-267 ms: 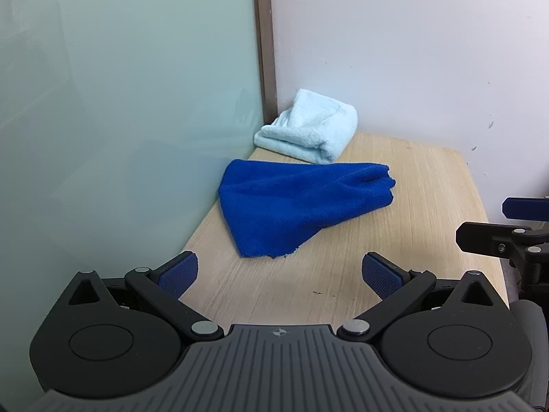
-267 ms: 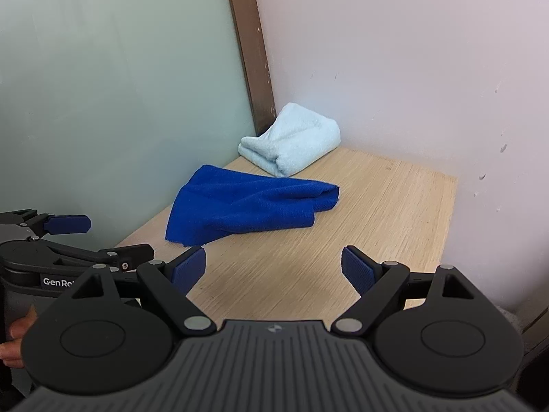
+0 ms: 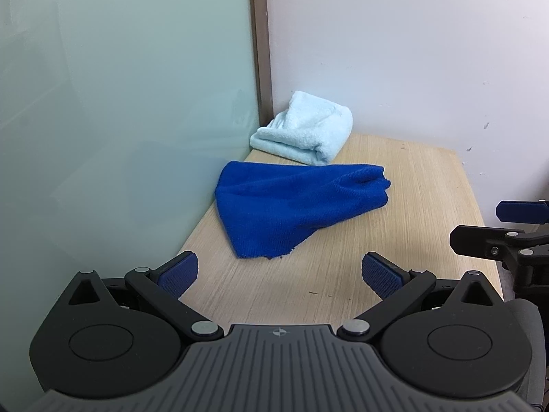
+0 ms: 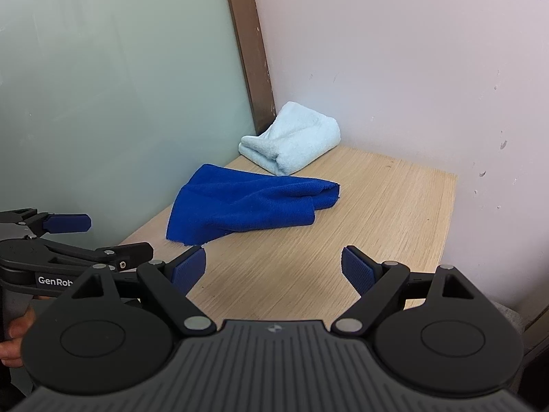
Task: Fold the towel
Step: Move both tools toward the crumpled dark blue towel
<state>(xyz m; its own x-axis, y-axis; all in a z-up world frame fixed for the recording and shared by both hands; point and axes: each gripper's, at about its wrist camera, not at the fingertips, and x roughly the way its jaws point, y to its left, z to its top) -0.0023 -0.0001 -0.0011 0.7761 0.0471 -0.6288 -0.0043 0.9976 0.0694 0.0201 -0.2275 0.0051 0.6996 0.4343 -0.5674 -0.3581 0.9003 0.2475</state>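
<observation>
**Q:** State of your jaws, nearest first?

**A:** My left gripper [image 3: 279,273] is spread wide, blue pads [image 3: 180,273] well apart, nothing between them. Same for my right gripper [image 4: 273,267]: pads [image 4: 357,269] wide apart, holding nothing. Both hang above the near edge of the wooden table [image 3: 429,206]. From the right wrist view, the left gripper [image 4: 68,240] shows off to the left side of my jaws, its pads also apart; a bit of the hand [image 4: 15,336] holding it shows at the lower left edge.

**Q:** Where is the task's thing?

**A:** The blue towel [image 3: 295,206] lies ahead of both sets of jaws, loose and rumpled, not touching either. In the left view it sits straight ahead, between the lines of the two pads. In the right view the blue towel [image 4: 247,202] lies ahead and to the left; its near corner comes just beside the tip of my left pad in the frame, but whether above or apart in depth I cannot tell.

**Q:** Beyond it?

**A:** A light-blue towel [image 3: 305,130], folded, sits in the far corner, touching or just beside the blue one's far edge. Left of the jaws stands a frosted glass panel [image 3: 120,120]; ahead, a white wall [image 3: 411,51], with a brown post [image 3: 260,41] at the join.
</observation>
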